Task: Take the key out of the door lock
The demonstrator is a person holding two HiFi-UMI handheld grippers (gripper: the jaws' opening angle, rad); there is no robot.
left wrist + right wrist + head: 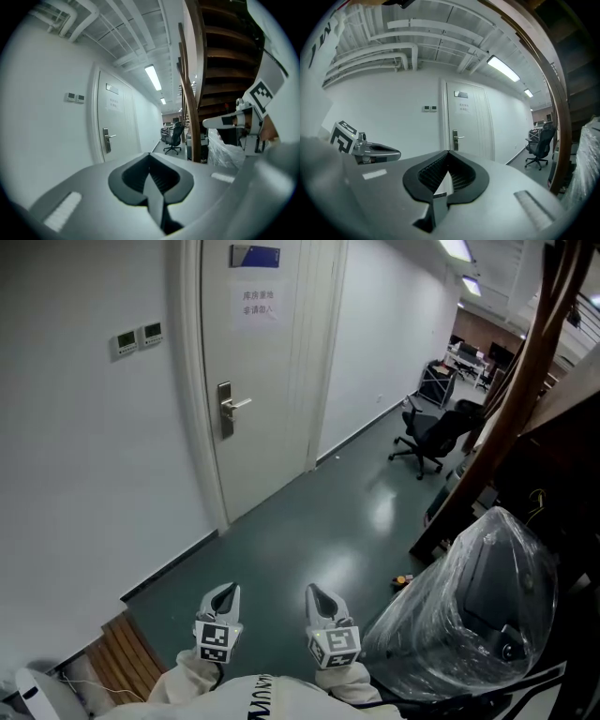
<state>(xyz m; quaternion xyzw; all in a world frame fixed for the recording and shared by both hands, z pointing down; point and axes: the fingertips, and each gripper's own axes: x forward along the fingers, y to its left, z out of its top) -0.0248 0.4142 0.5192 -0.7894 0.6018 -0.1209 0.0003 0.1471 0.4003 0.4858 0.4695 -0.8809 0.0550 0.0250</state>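
The white door (258,362) stands shut across the corridor, with a silver lock plate and lever handle (226,409) on its left side. No key can be made out on the lock at this distance. The lock plate is also small in the left gripper view (107,140) and in the right gripper view (455,139). Both grippers hang low and close to my body, far from the door. My left gripper (223,595) and my right gripper (320,599) are shut with nothing between their jaws. Their closed jaws also show in their own views (150,161) (448,159).
A black office chair (427,436) stands down the corridor to the right. A bulky thing wrapped in clear plastic (473,601) sits at my right, beside a dark wooden stair rail (511,390). Wall switches (139,337) are left of the door. Wooden slats (120,654) lie at lower left.
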